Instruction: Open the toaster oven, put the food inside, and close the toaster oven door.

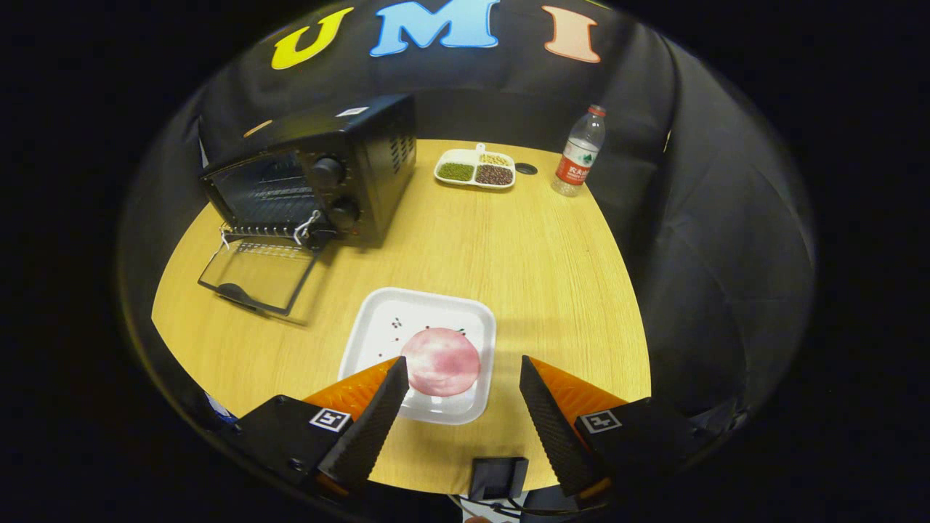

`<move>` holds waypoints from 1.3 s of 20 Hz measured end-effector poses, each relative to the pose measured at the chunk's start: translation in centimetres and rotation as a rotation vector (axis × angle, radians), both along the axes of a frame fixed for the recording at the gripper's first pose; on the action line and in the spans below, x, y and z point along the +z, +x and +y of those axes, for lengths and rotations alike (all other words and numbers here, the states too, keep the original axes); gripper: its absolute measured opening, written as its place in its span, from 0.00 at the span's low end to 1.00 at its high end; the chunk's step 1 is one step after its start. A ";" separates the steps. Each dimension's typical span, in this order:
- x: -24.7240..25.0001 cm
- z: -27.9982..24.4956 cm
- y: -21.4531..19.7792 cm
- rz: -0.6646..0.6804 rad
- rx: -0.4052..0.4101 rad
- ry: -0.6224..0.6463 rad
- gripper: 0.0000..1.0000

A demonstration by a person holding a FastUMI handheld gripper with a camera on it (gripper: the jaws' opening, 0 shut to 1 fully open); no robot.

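The tool (461, 370) hangs wide open and empty above the near edge of the worktop (552, 290), its fingers (378, 418) straddling the near side of a white tray (378, 327). On that tray lies the food (440, 361), a round pink slice, just ahead of the fingers. Beyond it, the oven (327, 171) stands with its glass door (258, 274) dropped flat open; a divided dish (475, 168) and a bottle (580, 152) sit farther back.

You can't read any text here: water bottle (580, 152) far right has a red label, print too small; square black-and-white markers on the gripper (461, 372), whose fingers stand apart.
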State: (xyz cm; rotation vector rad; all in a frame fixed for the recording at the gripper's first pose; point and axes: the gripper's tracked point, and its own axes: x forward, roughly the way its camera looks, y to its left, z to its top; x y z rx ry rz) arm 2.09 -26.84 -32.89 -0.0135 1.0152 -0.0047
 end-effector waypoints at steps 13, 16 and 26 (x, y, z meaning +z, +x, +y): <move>-6.6 -3.4 3.9 0.192 -0.144 0.150 0.90; -7.5 -2.3 4.1 0.250 -0.163 0.187 0.70; -7.3 -1.6 4.0 0.323 -0.238 0.291 0.08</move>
